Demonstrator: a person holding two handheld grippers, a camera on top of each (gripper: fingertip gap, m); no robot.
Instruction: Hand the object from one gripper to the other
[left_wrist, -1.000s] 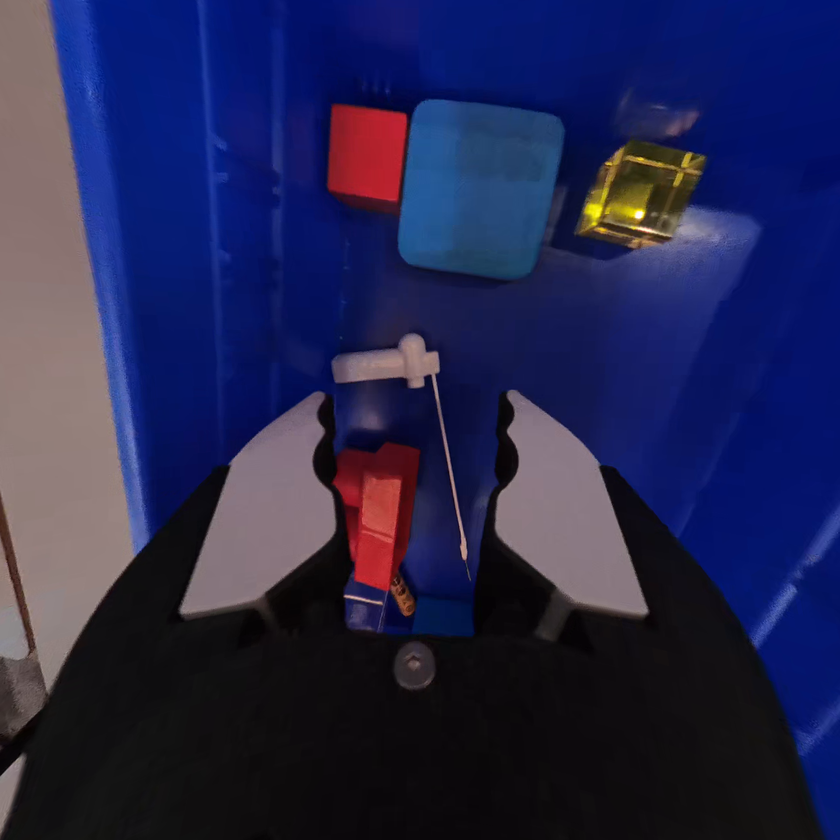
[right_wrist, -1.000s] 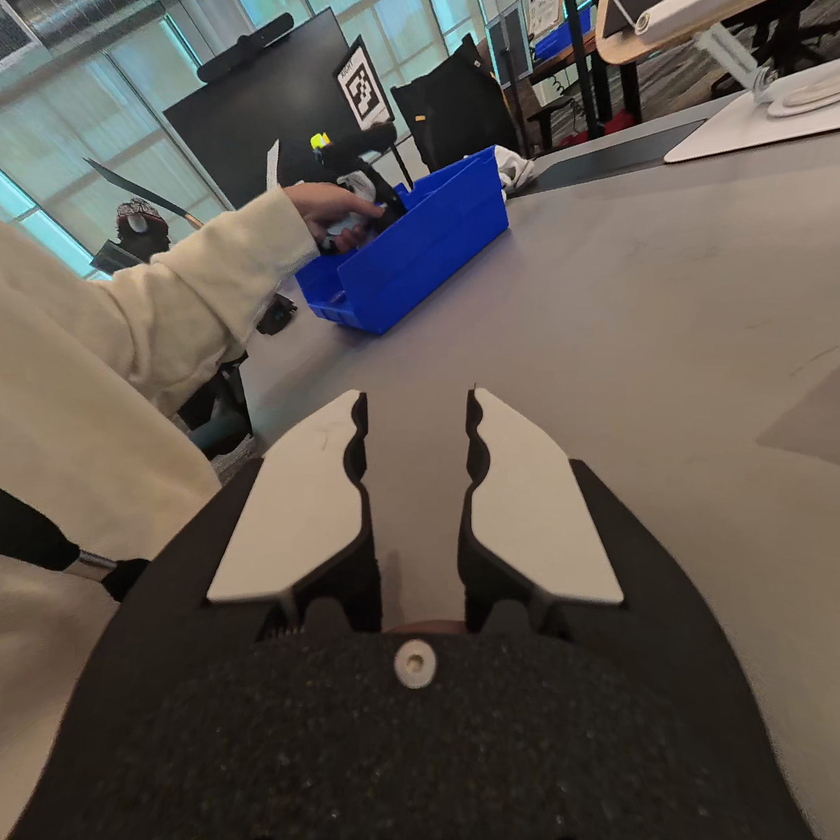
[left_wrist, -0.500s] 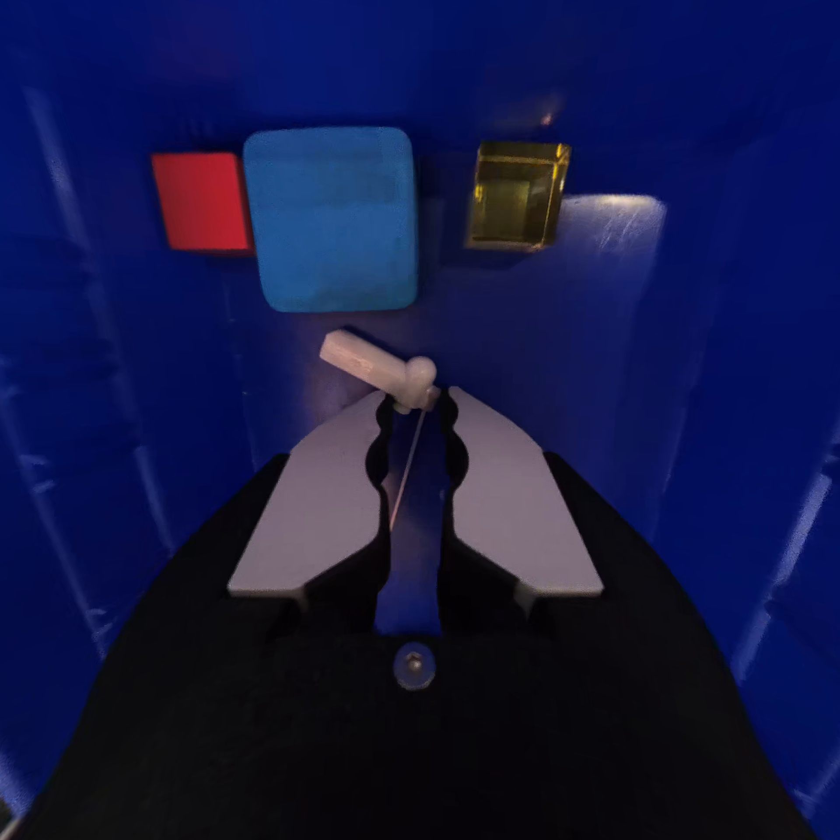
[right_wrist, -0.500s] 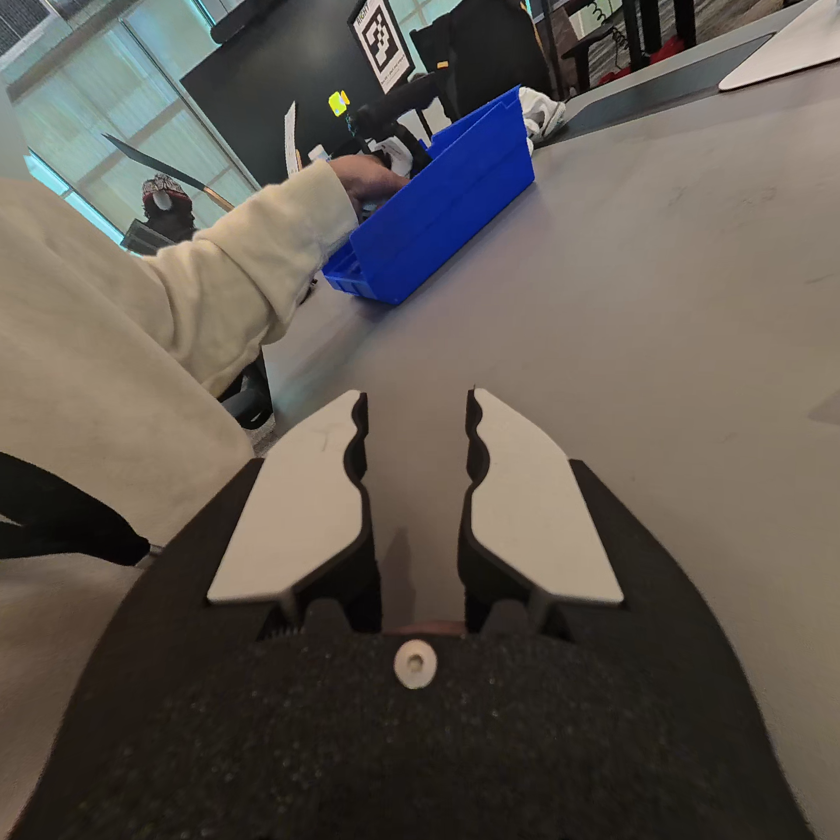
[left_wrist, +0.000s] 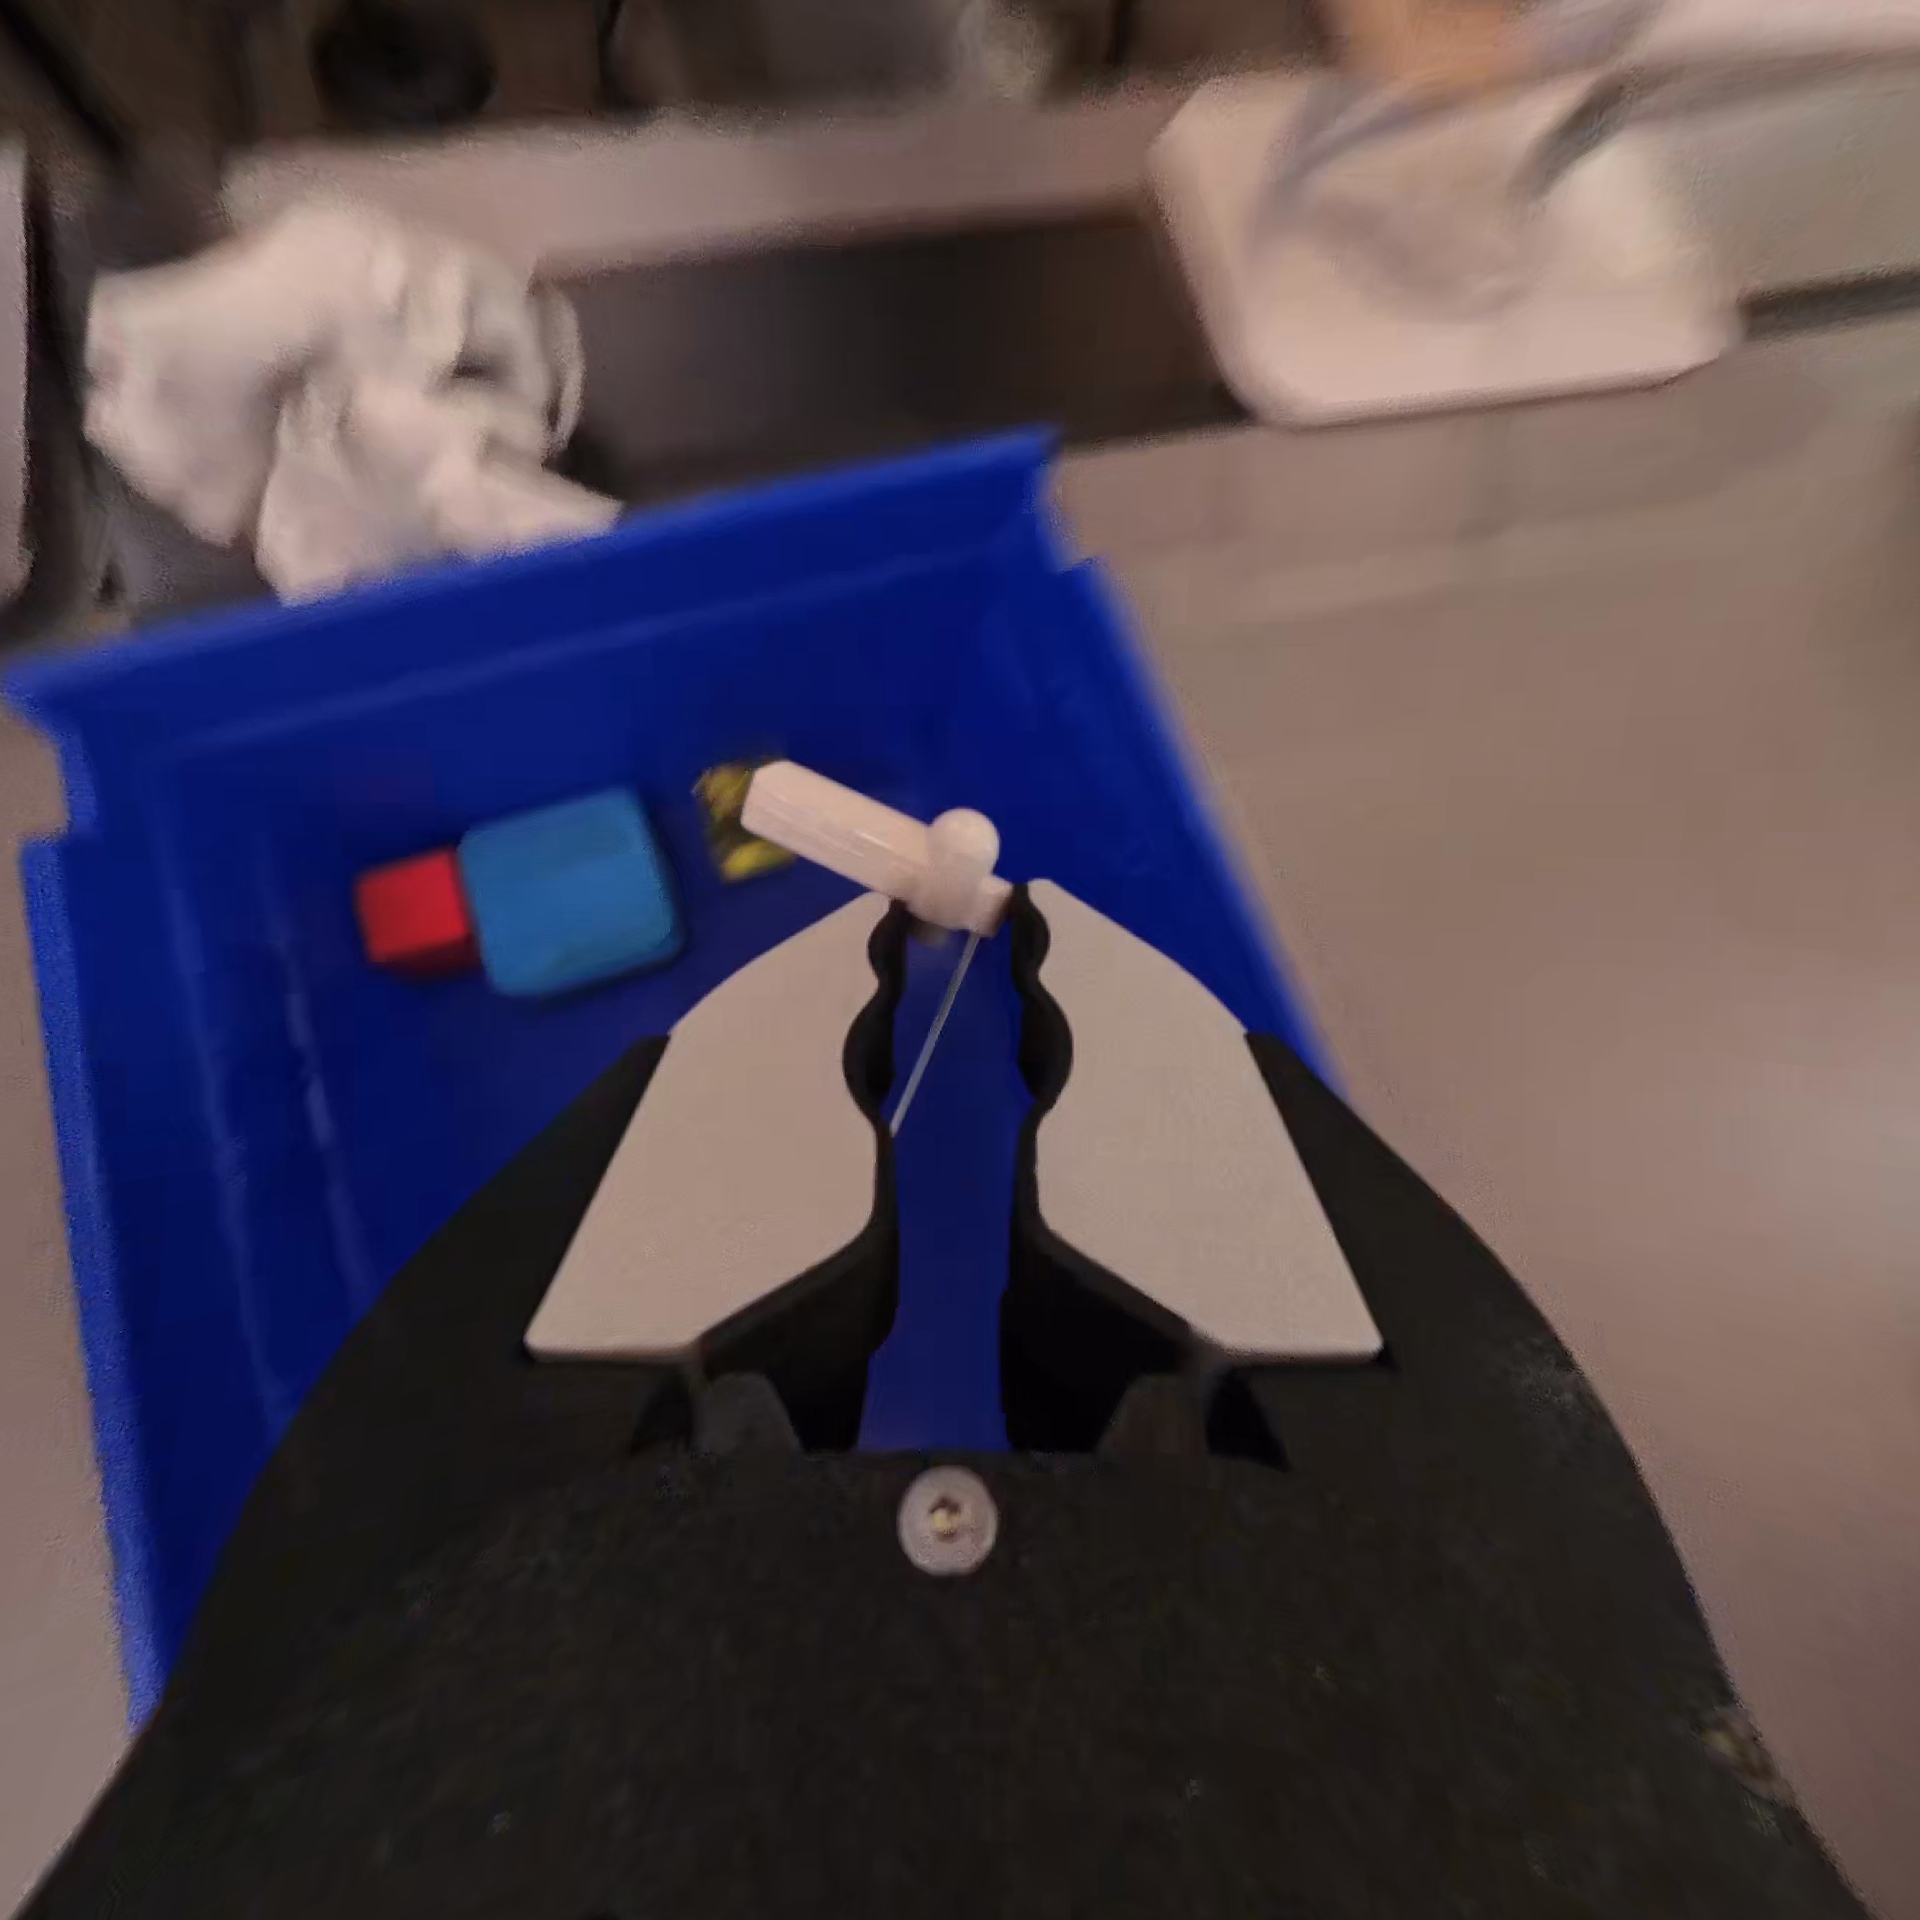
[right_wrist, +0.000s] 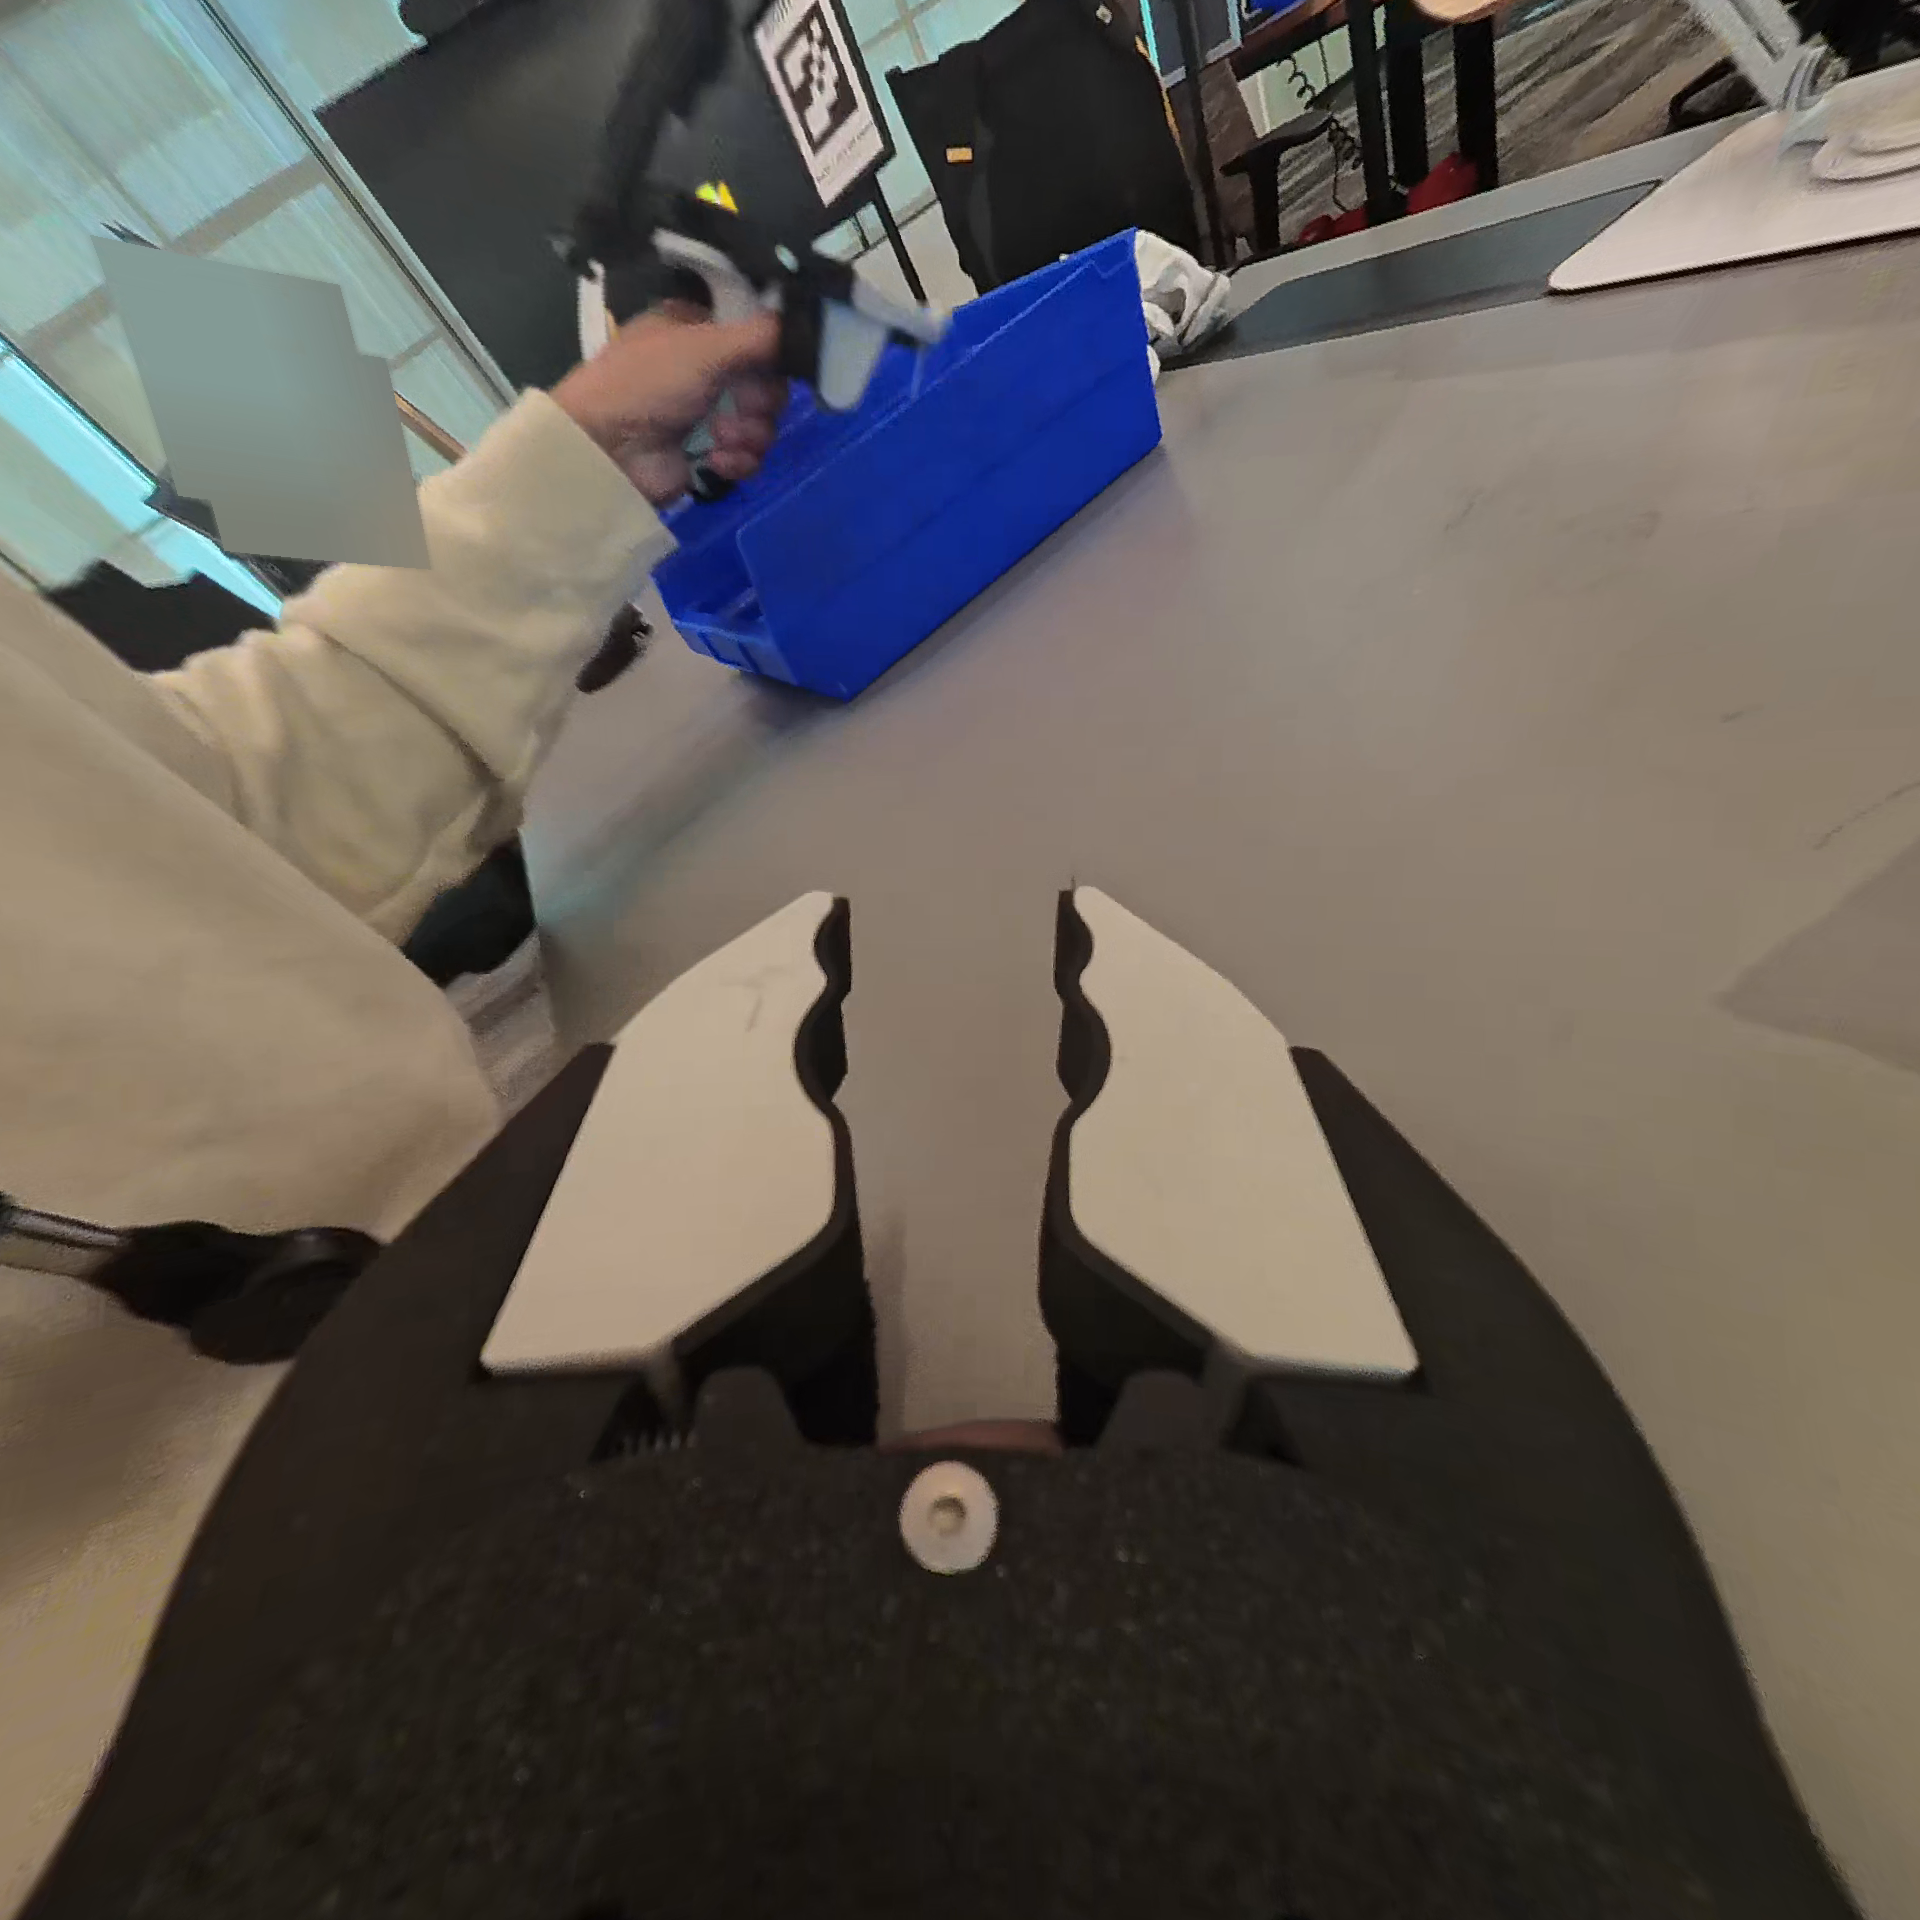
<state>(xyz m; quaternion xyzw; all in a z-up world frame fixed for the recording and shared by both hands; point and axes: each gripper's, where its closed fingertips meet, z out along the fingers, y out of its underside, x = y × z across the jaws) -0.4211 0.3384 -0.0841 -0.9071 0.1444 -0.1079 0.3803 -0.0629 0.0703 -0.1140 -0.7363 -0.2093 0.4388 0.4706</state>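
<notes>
Black hand-held gripper (right_wrist: 951, 914), grey wavy-edged fingers (right_wrist: 1195, 1143), cream sleeve (right_wrist: 343, 707)

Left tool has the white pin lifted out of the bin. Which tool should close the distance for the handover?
Left, probably: the left tool already grips the white pin above the blue bin; the right tool waits open over bare table.

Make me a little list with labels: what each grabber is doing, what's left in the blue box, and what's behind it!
left gripper: shut on the white needle tool, held above the bin
right gripper: open, empty, over the grey table
blue bin: holds a red block, a blue block and a yellow cube
behind bin: a white cloth
</notes>
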